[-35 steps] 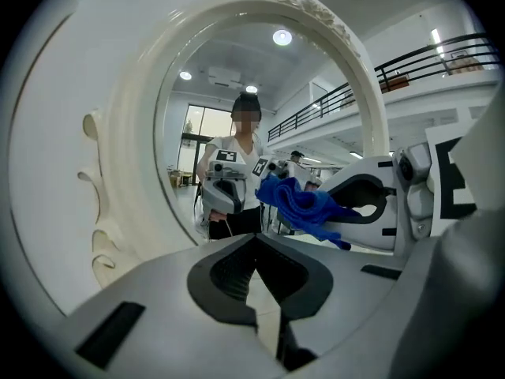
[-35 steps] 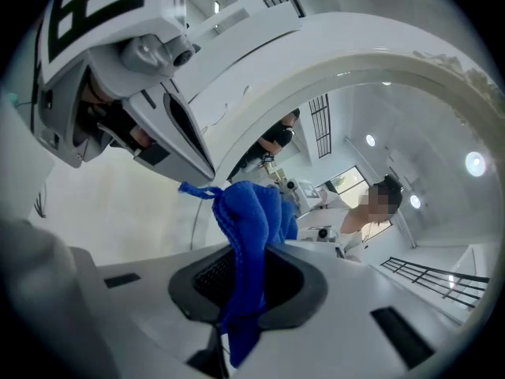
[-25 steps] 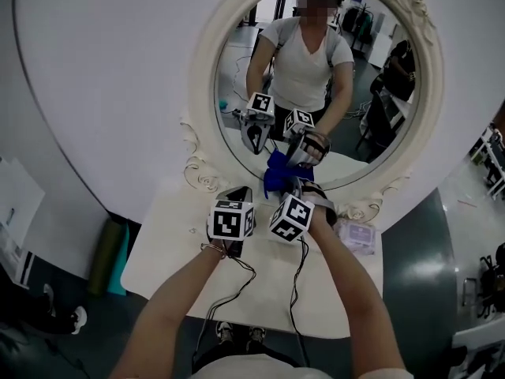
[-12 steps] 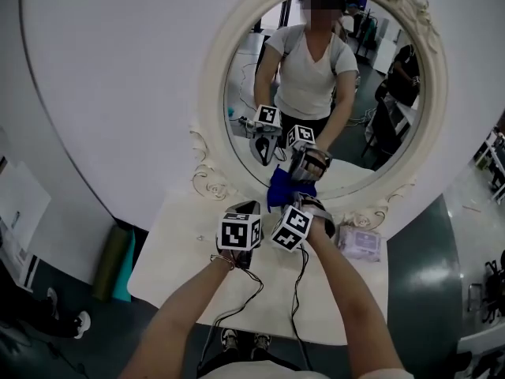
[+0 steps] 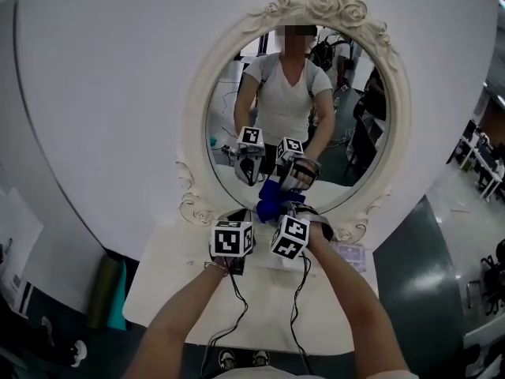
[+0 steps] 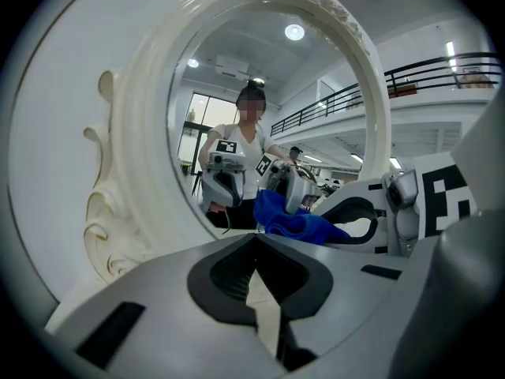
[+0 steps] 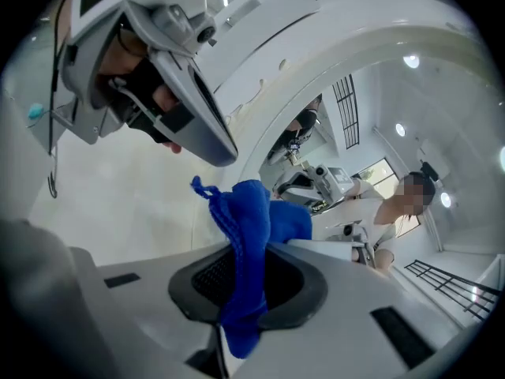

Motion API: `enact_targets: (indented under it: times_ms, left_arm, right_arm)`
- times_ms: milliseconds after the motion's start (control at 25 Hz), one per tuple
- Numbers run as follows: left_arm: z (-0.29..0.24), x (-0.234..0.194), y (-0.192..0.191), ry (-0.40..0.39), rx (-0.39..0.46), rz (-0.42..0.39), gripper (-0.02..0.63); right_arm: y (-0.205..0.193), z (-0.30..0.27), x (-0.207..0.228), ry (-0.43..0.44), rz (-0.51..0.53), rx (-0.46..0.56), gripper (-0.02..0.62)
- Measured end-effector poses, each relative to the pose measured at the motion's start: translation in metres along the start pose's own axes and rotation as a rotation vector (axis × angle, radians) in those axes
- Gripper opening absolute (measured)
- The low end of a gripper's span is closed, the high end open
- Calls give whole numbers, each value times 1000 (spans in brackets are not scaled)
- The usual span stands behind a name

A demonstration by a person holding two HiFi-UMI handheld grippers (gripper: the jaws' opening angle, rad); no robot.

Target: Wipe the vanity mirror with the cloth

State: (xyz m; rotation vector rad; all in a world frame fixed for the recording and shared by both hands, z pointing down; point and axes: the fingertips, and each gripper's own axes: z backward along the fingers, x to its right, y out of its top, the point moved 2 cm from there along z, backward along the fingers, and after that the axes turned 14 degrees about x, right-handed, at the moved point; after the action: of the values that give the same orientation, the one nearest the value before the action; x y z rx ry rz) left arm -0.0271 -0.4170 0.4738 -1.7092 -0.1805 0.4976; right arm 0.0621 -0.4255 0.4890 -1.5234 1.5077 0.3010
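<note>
One oval mirror (image 5: 347, 133) in a carved white frame stands at the back of a white table (image 5: 173, 283), against a pale wall (image 5: 102, 93). A pale packet (image 5: 349, 254) lies on the table to the right. The left gripper (image 5: 237, 215) hangs just before the frame's lower edge, jaws together with nothing between. The right gripper (image 5: 286, 209) is clamped on a blue cloth (image 5: 272, 201) at the lower glass. Only the right gripper view shows the cloth running down between the jaws; the left gripper view shows it touching its reflection
</note>
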Motion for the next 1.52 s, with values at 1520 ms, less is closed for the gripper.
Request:
enact_targets:
  times_ms: [1520]
  left_arm:
    - [-23,187,353,-220,446,-332,5]
  right_arm:
    - [82,274,324,-664,524,-129,66]
